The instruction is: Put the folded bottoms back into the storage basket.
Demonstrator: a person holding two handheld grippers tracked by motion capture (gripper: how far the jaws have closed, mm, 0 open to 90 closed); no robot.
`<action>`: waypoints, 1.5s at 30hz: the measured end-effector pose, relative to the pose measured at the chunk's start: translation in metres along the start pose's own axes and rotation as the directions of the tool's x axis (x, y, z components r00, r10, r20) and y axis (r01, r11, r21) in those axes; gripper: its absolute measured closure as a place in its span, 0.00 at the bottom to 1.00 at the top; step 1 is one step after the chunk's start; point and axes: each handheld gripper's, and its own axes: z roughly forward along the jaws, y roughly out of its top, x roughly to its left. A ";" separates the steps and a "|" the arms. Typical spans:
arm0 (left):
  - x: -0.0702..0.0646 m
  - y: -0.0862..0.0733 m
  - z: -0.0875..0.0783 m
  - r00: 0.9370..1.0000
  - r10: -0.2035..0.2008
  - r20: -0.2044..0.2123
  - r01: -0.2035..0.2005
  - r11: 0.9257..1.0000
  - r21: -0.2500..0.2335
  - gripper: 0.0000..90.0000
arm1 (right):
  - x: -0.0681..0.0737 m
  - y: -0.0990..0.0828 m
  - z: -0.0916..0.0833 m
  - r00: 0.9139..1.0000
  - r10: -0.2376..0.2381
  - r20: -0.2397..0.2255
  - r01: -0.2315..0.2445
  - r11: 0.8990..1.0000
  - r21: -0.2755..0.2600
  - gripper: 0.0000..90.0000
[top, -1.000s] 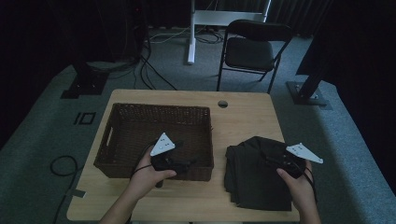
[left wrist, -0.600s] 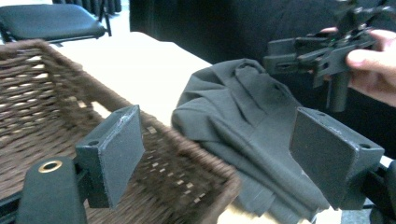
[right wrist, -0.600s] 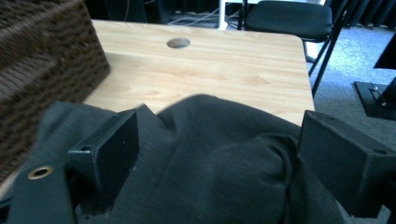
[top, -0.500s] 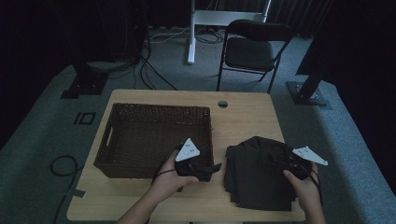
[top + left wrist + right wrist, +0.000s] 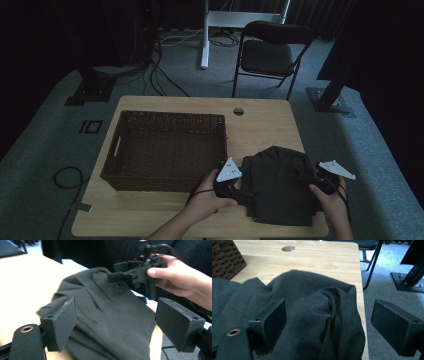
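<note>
A dark grey folded cloth (image 5: 280,185) lies at the table's front right, bunched in soft folds. My left gripper (image 5: 235,190) sits at the cloth's left edge, pointing right; in the left gripper view it (image 5: 120,322) stands open with the cloth (image 5: 110,315) between and beyond its jaws. My right gripper (image 5: 315,179) is at the cloth's right edge. Seen in the right gripper view, it (image 5: 334,323) is open, with a raised fold of cloth (image 5: 319,315) between its jaws. The right hand and its gripper (image 5: 135,271) hover over the far side of the cloth.
A brown wicker basket (image 5: 167,150) stands on the left half of the wooden table (image 5: 260,125), close to the cloth. A cable hole (image 5: 238,111) sits near the far edge. A black chair (image 5: 270,55) stands behind the table. The table's right edge (image 5: 362,302) runs just beside the cloth.
My left gripper has moved right, from the basket's front rim to the cloth's left edge. The right gripper has stayed at the cloth's right side.
</note>
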 end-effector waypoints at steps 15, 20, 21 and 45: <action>-0.019 -0.028 0.050 0.989 -0.065 -0.130 0.066 0.998 0.000 0.21 | -0.003 -0.010 0.011 1.000 0.010 -0.009 -0.010 1.000 0.030 0.14; -0.020 -0.038 0.057 0.969 -0.101 -0.225 0.101 0.995 -0.012 0.21 | -0.004 -0.011 0.014 1.000 0.009 -0.002 -0.009 0.999 0.037 0.14; -0.020 -0.040 0.059 0.966 -0.106 -0.238 0.107 0.994 -0.009 0.21 | -0.004 -0.012 0.015 1.000 0.014 -0.004 -0.014 0.999 0.039 0.14; 0.004 -0.064 0.105 0.916 -0.160 -0.369 0.212 0.972 0.103 0.16 | -0.003 -0.021 0.035 0.998 0.043 -0.040 -0.036 0.989 0.145 0.14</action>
